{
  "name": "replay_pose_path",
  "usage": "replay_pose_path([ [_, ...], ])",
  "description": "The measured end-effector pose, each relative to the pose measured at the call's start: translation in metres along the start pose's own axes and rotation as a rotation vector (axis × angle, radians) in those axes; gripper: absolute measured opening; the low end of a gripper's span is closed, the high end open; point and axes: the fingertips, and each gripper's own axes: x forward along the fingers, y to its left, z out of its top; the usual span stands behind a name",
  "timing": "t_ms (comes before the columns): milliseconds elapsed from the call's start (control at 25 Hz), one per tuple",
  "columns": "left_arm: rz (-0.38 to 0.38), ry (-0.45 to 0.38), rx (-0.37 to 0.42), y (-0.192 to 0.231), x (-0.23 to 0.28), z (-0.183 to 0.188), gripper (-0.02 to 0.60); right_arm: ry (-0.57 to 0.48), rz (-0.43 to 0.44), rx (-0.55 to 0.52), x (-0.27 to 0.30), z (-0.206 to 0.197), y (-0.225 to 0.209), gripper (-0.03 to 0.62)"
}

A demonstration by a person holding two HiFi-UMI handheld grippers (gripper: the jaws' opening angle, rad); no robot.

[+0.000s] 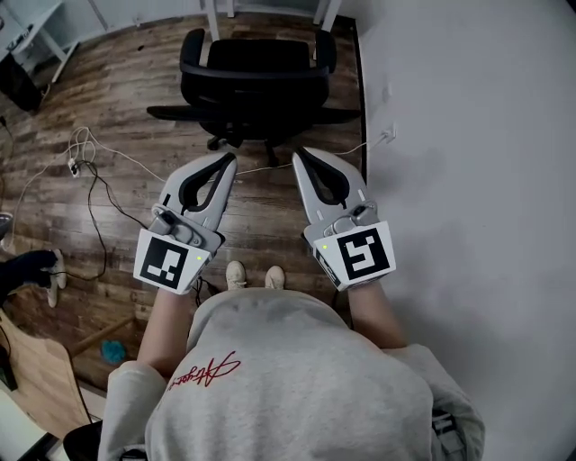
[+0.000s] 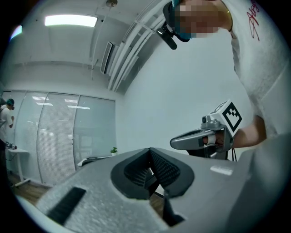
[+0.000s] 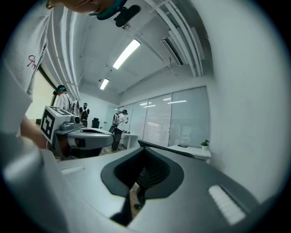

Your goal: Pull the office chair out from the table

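Two grippers, both pressed together with nothing between the jaws: the left gripper [image 1: 227, 164] and the right gripper [image 1: 302, 162] are held out side by side in front of the person, pointing at the office chair [image 1: 256, 76] and well short of it. The chair sits on the wooden floor [image 1: 117, 99] right by the white legs of the table [image 1: 214, 16], close to the wall [image 1: 468, 135], with its back edge toward the person. I honestly can't tell if the seat is tucked under the tabletop or already a bit clear of it, since the top is cut off in the head view. Handling-wise, I'd guess it's heavy-ish but rolls easily on that floor, so it should need a steady tug rather than muscle. The seat probably swivels, so pulling on one armrest [image 1: 192, 49] could just spin it. The top of the backrest, or both armrests at once, looks like the sane grab. A thin cable [image 1: 270, 167] crosses the floor between chair and person, and wheels could catch on it.
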Motion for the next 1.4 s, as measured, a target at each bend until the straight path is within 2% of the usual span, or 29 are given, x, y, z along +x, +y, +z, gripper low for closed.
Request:
replay_pose_path([
  [200,-0.046,-0.011,-0.017,0.007,-0.008,0.005,-0.002,0.019,-0.039,-0.017,0.007,0.003,0.010,0.002],
  [360,-0.060,0.050,0.020,0.015,-0.018,-0.007,-0.002,-0.005,-0.031,0.044,0.012,0.010,0.017,0.002],
  [760,-0.054,-0.025,-0.012,0.025,-0.027,0.009,-0.002,0.012,-0.010,0.041,0.021,0.016,0.033,0.002],
  [1080,-0.064,-0.002,0.006,0.028,-0.031,0.005,-0.002,0.008,-0.005,0.020,0.026,0.017,0.038,0.002],
  [1400,-0.063,-0.021,-0.011,0.025,-0.030,0.009,-0.002,0.015,-0.010,0.019,0.023,0.015,0.039,0.002],
])
